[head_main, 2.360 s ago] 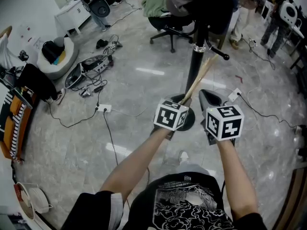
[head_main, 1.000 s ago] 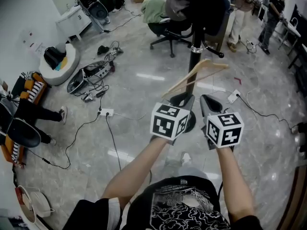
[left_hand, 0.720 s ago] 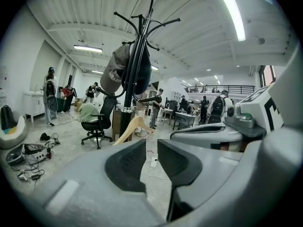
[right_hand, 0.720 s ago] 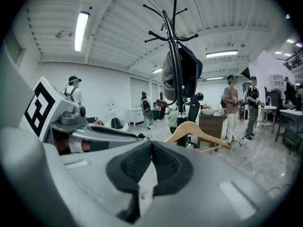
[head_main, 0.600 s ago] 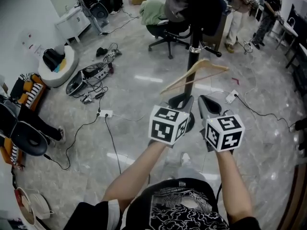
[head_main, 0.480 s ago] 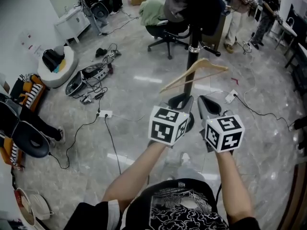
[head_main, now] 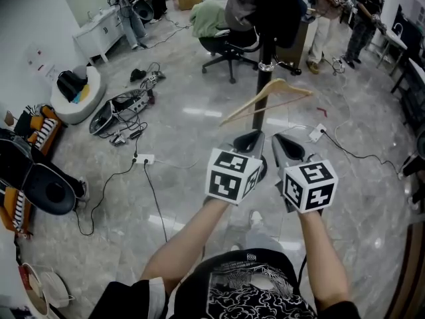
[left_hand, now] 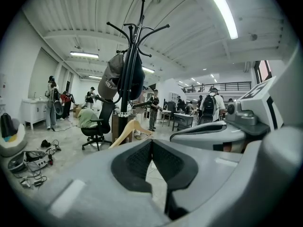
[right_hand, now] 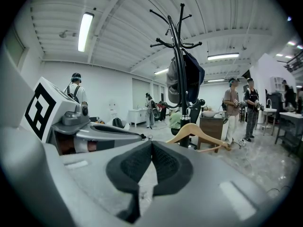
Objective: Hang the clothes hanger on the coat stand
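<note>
Grey polished stone floor (head_main: 199, 105), cluttered with cables. A white power strip (head_main: 317, 133) lies near the stand's base.

Tall black metal coat stand (head_main: 266, 53) is straight ahead of both tools. Curved pegs at the top, with dark garments and a grey cap (left_hand: 113, 77) hung below them.

Pale wooden clothes hanger (head_main: 275, 85) hangs free against the pole at collar height, low on the stand and well under the top pegs. Neither tool touches it. In the head view it sits tilted, one arm lower than the other. The hook and whatever it sits on can't be made out in any view. It shows in front of the pole in the right gripper view (right_hand: 203, 133) and beside it in the left (left_hand: 124, 134).

Left tool (head_main: 247, 140): pads pressed together, nothing between them. Right tool (head_main: 285, 145): same, closed on air. They sit side by side, short of the stand's base.

Judgement: hanging looks done, release complete.

Risks:
- Hook may only be perched on a short low peg, and the tilt suggests off-centre seating. It could slide off by itself.
- Any sweep of either tool towards the pole could clip the low arm and unhook it.
- Cables near the base are a trip or snag hazard that could jolt the stand.
</note>
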